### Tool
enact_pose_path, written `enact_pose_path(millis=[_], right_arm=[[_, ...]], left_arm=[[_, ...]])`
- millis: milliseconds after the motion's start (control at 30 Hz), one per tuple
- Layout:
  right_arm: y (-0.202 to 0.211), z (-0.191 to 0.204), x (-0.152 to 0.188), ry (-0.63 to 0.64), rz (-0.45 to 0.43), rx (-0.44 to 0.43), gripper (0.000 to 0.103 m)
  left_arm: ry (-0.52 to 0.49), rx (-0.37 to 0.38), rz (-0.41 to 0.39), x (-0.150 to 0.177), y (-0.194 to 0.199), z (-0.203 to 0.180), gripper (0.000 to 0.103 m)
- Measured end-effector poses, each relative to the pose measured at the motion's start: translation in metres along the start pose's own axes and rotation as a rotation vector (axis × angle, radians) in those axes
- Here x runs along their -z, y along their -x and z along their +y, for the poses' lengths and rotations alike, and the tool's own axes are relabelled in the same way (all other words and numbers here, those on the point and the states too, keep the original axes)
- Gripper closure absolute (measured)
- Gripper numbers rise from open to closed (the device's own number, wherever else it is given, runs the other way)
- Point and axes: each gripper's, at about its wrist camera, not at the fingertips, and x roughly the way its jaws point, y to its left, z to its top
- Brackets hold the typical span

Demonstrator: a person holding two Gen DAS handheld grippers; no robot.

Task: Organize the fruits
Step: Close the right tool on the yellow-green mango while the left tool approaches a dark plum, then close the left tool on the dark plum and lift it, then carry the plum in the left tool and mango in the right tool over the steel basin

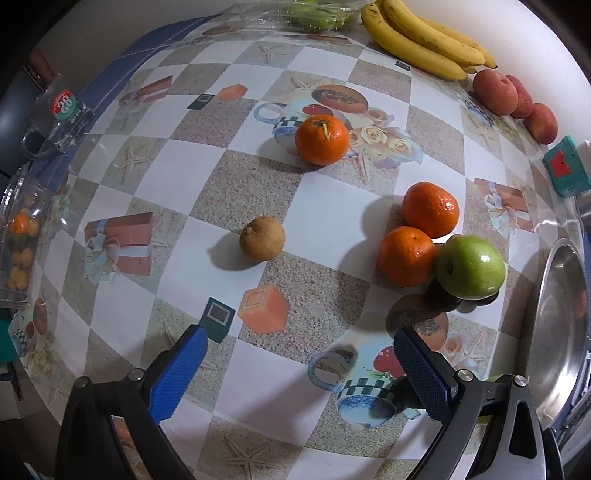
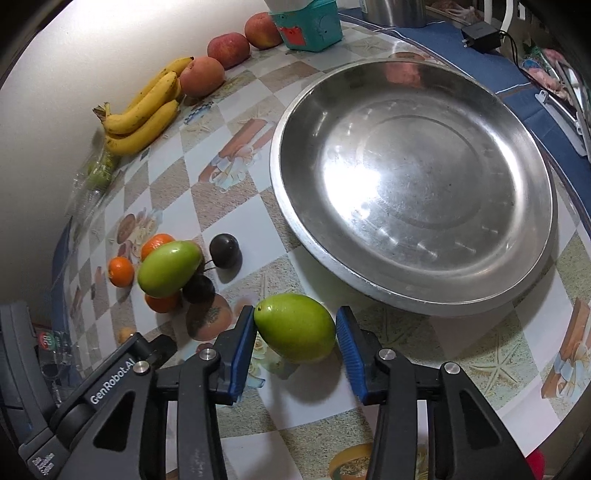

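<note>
In the right wrist view my right gripper point(image 2: 295, 312) is shut on a green oval fruit point(image 2: 295, 328) that lies on the patterned tablecloth in front of the steel bowl point(image 2: 280, 184); both blue pads touch its sides. A second green fruit point(image 2: 170, 267) point(image 1: 470, 266) rests on two dark plums point(image 2: 224, 249) beside three oranges point(image 1: 322, 139) point(image 1: 430, 209) point(image 1: 406, 256). A small brown fruit point(image 1: 262, 238) lies alone. My left gripper point(image 1: 298, 332) hangs open above the cloth, pointing down, with nothing between its fingers.
Bananas point(image 2: 144, 118) and red apples point(image 2: 202, 75) line the wall. A teal box point(image 2: 310, 26) stands behind the bowl, a bag of green fruits point(image 1: 306, 16) at the far edge. Clear plastic packs point(image 1: 22, 229) sit at the left edge, a black charger point(image 2: 480, 37) on the blue cloth.
</note>
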Motion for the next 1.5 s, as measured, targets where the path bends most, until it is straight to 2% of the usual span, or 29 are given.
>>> enact_pose_path(millis=[167, 300, 667, 767, 967, 1000, 1133, 1500], right_arm=[[0.013, -0.002, -0.003, 0.002, -0.041, -0.019, 0.057], [0.02, -0.008, -0.006, -0.009, -0.065, -0.02, 0.057], [0.032, -0.021, -0.009, -0.058, -0.091, -0.059, 0.057], [0.035, -0.022, -0.009, -0.063, -0.097, -0.067, 0.057], [0.038, -0.026, -0.011, -0.074, -0.105, -0.078, 0.058], [0.039, -0.026, -0.011, -0.075, -0.106, -0.08, 0.061], [0.04, -0.027, -0.012, -0.07, -0.108, -0.087, 0.062], [0.039, -0.027, -0.012, -0.071, -0.103, -0.094, 0.062]], left_arm=[[-0.015, 0.02, -0.003, 0.002, 0.006, -0.006, 0.007], [-0.034, 0.076, 0.013, 0.005, 0.01, -0.015, 0.013], [-0.163, 0.22, 0.061, 0.024, 0.022, -0.058, 0.04], [-0.197, 0.219, 0.068, 0.028, 0.022, -0.072, 0.048], [-0.214, 0.208, 0.093, 0.033, 0.008, -0.085, 0.059], [-0.216, 0.206, 0.091, 0.034, 0.009, -0.087, 0.06], [-0.22, 0.213, 0.094, 0.035, 0.01, -0.086, 0.073], [-0.188, 0.232, 0.033, 0.027, 0.035, -0.075, 0.074]])
